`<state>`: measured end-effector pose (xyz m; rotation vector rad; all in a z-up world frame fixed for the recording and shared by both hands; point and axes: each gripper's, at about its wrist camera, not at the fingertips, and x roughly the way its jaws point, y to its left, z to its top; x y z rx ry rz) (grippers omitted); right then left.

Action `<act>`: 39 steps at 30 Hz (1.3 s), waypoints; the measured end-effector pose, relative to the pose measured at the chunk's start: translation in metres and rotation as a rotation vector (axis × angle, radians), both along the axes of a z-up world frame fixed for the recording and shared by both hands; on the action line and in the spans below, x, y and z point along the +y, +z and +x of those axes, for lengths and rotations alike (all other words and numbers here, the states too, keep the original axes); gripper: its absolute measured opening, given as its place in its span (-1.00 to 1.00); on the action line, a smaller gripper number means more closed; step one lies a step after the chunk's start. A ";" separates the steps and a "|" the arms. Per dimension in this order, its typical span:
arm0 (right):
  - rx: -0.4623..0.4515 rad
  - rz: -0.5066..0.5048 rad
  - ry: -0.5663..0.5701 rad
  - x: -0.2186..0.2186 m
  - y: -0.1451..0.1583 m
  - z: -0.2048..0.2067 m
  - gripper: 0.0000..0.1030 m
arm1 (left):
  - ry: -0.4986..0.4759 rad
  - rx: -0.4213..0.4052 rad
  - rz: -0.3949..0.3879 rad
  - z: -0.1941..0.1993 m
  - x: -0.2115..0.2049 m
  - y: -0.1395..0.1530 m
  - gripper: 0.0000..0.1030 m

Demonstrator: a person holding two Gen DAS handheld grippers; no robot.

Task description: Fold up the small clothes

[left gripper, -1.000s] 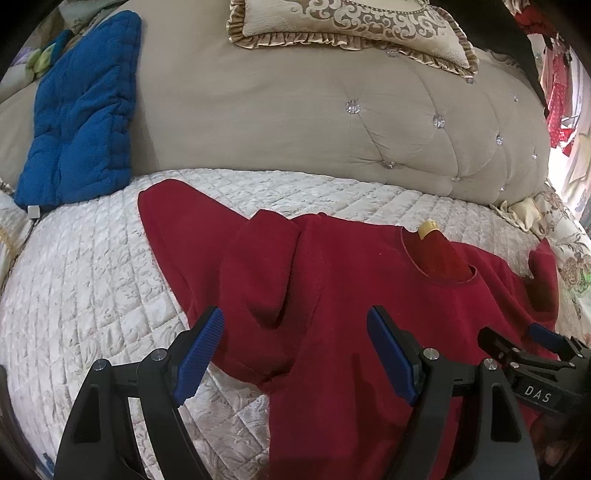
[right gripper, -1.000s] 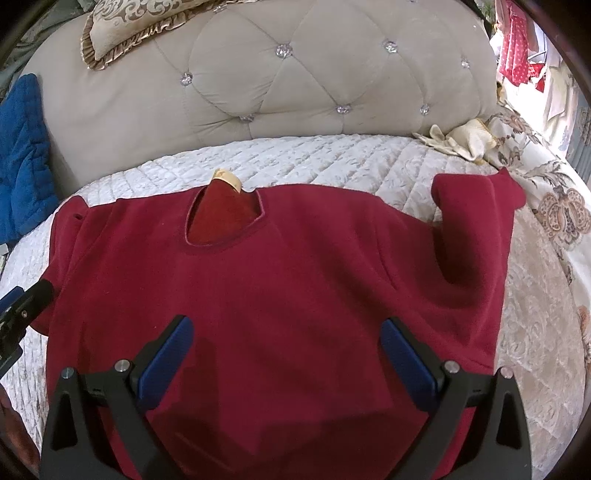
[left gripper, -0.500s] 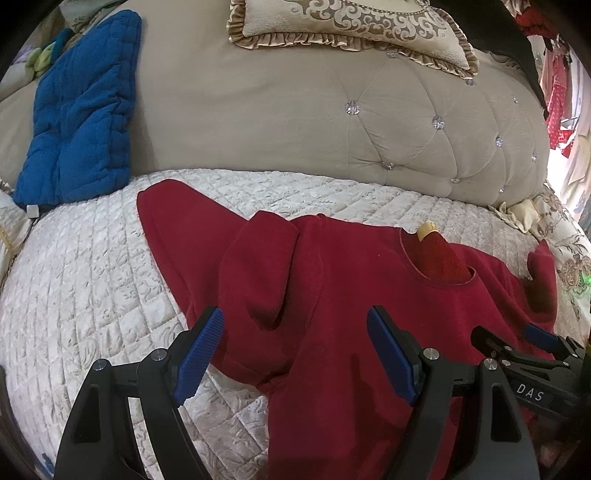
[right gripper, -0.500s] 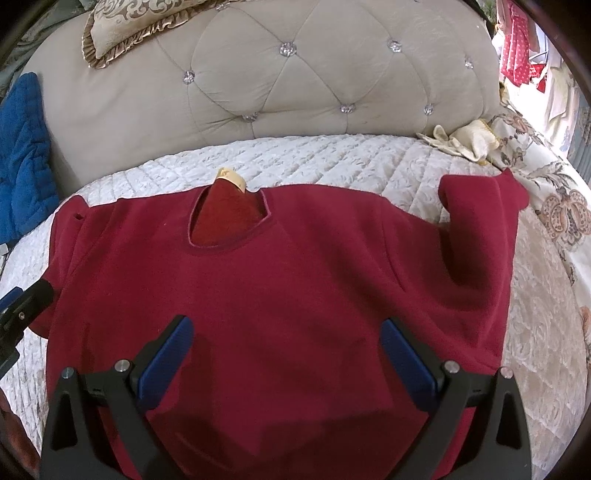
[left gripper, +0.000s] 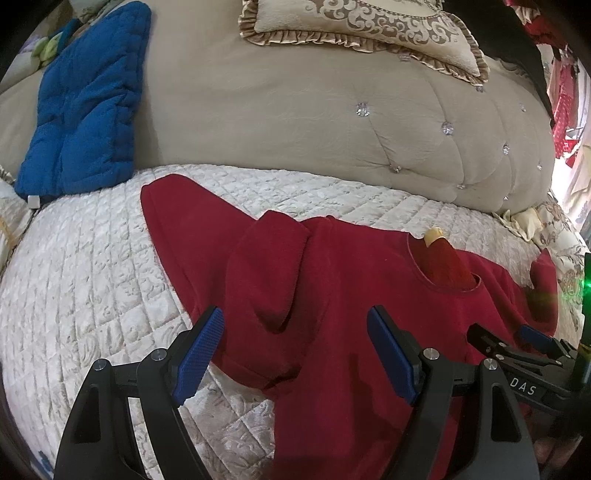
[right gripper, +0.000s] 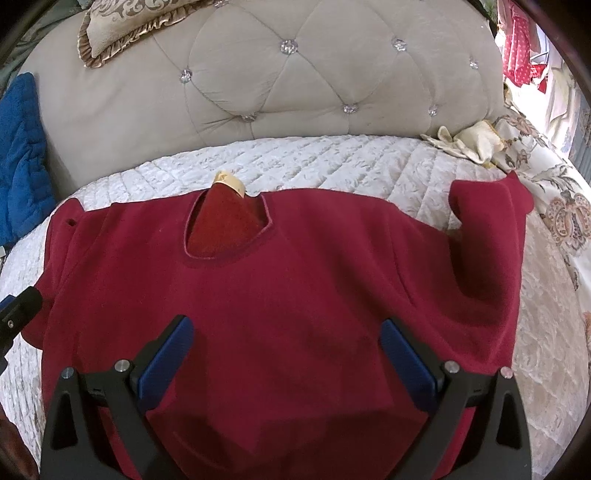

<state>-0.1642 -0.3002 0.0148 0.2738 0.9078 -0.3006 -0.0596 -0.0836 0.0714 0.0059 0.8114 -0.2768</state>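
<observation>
A dark red sweater (right gripper: 295,288) lies face up on the quilted bed, neck toward the headboard, a tan label (right gripper: 231,181) at the collar. In the left wrist view the sweater (left gripper: 351,295) has its left sleeve (left gripper: 177,221) stretched out to the left, with a bunched fold (left gripper: 269,266) near the shoulder. The right sleeve (right gripper: 487,236) is bent back over itself. My left gripper (left gripper: 295,350) is open and empty, over the sweater's left side. My right gripper (right gripper: 286,354) is open and empty, over the chest; it also shows in the left wrist view (left gripper: 517,343).
A beige tufted headboard (right gripper: 295,92) stands behind the bed. A blue padded cloth (left gripper: 85,103) leans on it at the left, and a gold-trimmed pillow (left gripper: 362,22) sits on top. A cream cloth (right gripper: 469,140) lies at the right. White quilt (left gripper: 81,288) surrounds the sweater.
Both grippers have drifted very slightly back from the headboard; they stay open and the sweater has not moved.
</observation>
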 end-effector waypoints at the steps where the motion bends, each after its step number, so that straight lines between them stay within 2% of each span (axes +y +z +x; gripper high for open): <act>1: 0.000 -0.004 0.003 0.001 0.000 0.001 1.00 | -0.001 0.000 0.002 0.000 -0.001 0.000 0.17; 14: -0.007 0.007 -0.023 -0.007 0.000 0.002 1.00 | 0.004 -0.007 -0.007 0.002 0.003 0.004 0.17; 20: 0.001 -0.002 -0.022 -0.010 -0.006 0.007 1.00 | 0.051 0.025 -0.052 0.014 0.026 0.013 0.17; 23: 0.005 0.001 -0.018 -0.011 -0.009 0.010 1.00 | 0.108 0.026 -0.036 0.027 0.049 0.018 0.17; 29: 0.016 -0.001 -0.011 -0.010 -0.016 0.015 1.00 | 0.258 0.070 -0.026 0.078 0.105 0.013 0.17; 35: 0.015 -0.001 -0.006 -0.010 -0.019 0.016 1.00 | 0.368 0.143 -0.076 0.149 0.141 -0.017 0.16; 39: 0.014 -0.005 -0.005 -0.010 -0.020 0.016 1.00 | 0.432 0.178 -0.104 0.191 0.159 -0.042 -0.09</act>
